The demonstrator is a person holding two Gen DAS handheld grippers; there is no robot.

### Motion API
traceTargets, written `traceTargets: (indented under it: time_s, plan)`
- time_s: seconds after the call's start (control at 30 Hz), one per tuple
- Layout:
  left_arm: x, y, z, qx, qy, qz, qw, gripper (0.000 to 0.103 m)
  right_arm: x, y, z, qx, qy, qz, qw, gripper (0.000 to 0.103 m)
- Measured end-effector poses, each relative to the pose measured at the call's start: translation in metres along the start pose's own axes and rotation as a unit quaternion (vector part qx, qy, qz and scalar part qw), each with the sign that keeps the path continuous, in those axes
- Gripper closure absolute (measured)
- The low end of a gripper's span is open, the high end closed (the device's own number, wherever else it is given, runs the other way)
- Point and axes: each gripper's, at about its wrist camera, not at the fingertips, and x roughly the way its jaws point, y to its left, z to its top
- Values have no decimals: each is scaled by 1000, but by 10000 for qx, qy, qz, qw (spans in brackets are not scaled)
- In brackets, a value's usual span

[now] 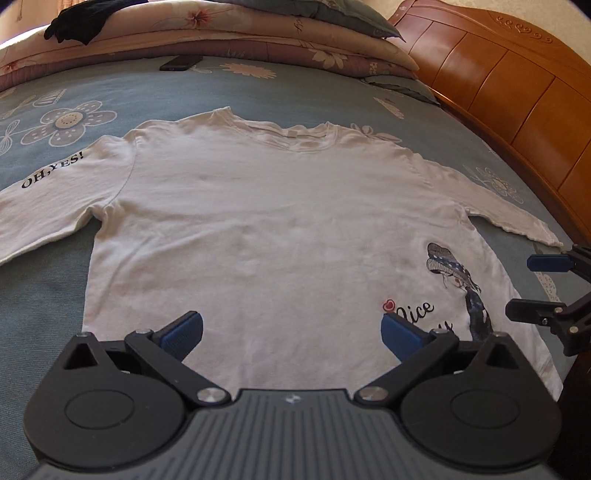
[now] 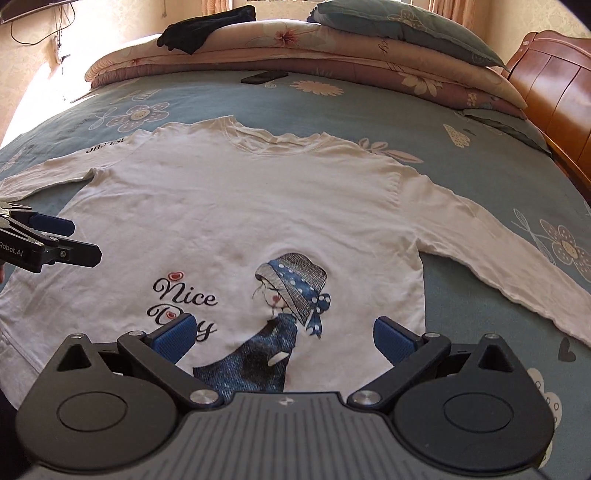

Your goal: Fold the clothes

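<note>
A white long-sleeved shirt [image 1: 266,221] lies flat and face up on the bed, neck away from me, both sleeves spread out sideways. It carries a girl-in-hat print [image 2: 291,291], the words "Nice Day" [image 2: 181,302], and "OH,YES!" on its left sleeve [image 1: 51,171]. My left gripper [image 1: 291,334] hovers open over the hem at the shirt's left half, holding nothing. My right gripper [image 2: 284,338] hovers open over the hem by the print, also holding nothing. Each gripper shows at the edge of the other's view: the right gripper [image 1: 532,284] and the left gripper [image 2: 79,242].
The bed has a blue flowered sheet [image 1: 110,96]. Folded quilts [image 2: 295,51] and a pillow [image 2: 399,22] are piled at the far side, with a dark garment [image 2: 207,26] on top. A dark phone [image 2: 264,76] lies by the quilts. A wooden headboard [image 1: 509,81] stands at right.
</note>
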Motion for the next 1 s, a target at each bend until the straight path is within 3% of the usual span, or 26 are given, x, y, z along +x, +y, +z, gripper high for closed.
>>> traceTargets:
  time_s: [0.1, 0.23, 0.43, 0.57, 0.63, 0.7, 0.8, 0.87, 1.0]
  plan:
    - [9, -26, -13, 53, 172, -136, 9997, 1, 11, 0, -28, 33, 172, -8, 9998, 0]
    - [4, -31, -26, 136, 113, 75, 9998, 1, 19, -2, -50, 175, 266, 41, 9995, 0]
    - [-2, -39, -45, 259, 24, 391, 9989, 1, 9, -3, -74, 175, -261, -13, 9995, 0]
    - [-7, -44, -57, 341, -35, 602, 9976, 1, 2, -5, -75, 18, -201, 29, 9998, 0]
    - [-9, -46, -64, 382, -64, 707, 9967, 1, -6, -9, -70, 181, -371, 155, 9990, 0]
    - [-11, -48, -70, 420, -93, 809, 9958, 1, -14, -15, -60, 546, -841, 549, 9934, 0]
    - [-10, -49, -69, 337, -104, 842, 9958, 1, -1, -19, -44, 1002, -948, 1845, 9731, 0]
    - [-10, -50, -68, 313, -83, 874, 9956, 1, 18, -22, -40, 1293, -914, 2283, 9606, 0]
    - [-10, -50, -68, 254, -83, 884, 9957, 1, 31, -44, -51, 1535, -963, 2406, 9536, 0]
